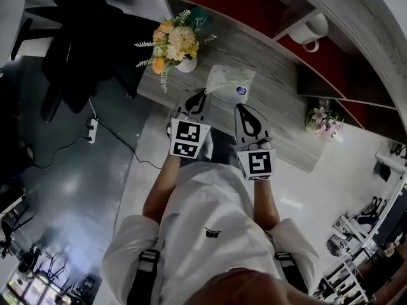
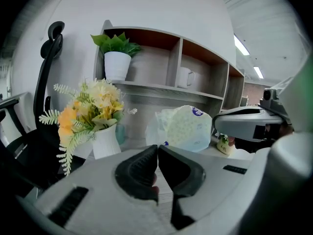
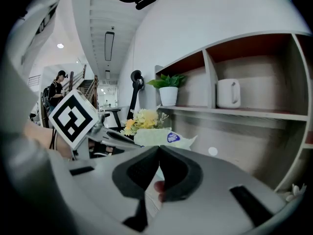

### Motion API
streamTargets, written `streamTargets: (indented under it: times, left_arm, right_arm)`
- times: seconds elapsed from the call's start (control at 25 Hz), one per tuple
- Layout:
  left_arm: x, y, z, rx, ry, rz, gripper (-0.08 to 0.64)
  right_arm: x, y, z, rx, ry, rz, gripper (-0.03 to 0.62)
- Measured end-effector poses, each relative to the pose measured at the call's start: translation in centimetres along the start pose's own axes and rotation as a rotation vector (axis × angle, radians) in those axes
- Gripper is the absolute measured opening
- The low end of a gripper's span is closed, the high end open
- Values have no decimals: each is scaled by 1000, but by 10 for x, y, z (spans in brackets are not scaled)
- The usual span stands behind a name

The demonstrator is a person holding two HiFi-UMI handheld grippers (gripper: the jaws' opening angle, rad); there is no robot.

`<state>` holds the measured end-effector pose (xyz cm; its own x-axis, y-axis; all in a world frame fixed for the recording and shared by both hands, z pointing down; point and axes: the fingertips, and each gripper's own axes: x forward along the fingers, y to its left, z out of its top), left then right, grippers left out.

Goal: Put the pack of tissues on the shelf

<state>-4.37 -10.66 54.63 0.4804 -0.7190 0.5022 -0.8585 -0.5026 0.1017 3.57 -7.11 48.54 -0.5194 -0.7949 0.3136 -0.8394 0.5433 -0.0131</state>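
grey wood-grain desk (image 1: 283, 110) is carrying the pack of tissues (image 1: 229, 81), which is lying flat near its middle, below the shelf (image 1: 254, 11) and not on it. a white vase of yellow and orange flowers (image 1: 175, 46) is standing just left of the pack, and a small pot of pink flowers (image 1: 323, 121) is sitting well off to its right. the left gripper (image 1: 201, 96) is pointing at the pack's near left corner, just beside it, and in the left gripper view its jaws are pressing together with nothing between them. the right gripper (image 1: 244, 107) is hovering over the desk's near edge, short of the pack, and its jaws are likewise meeting on nothing. up on the shelf, a white mug (image 3: 228, 93) is standing in one compartment and a potted plant (image 3: 169, 89) is standing in the next one to its left. a dark office chair (image 1: 70, 49) is standing beyond the desk's left end.
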Motion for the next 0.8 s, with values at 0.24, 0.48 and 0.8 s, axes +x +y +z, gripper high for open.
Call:
streamTargets:
  times: [0.24,0.48,0.8]
  left_arm:
    - [-7,0,30,9,-41,1,32]
    - [-13,2,59,20,-88,1,32]
    - [-20,9,92,18,-130,1,32]
  right_arm:
    - [-4,-3,25,-34,-30,1,26]
    - [-7,-6,49,-58,-64,2,26]
    - [-2,-8,74,-102,-95,24,26]
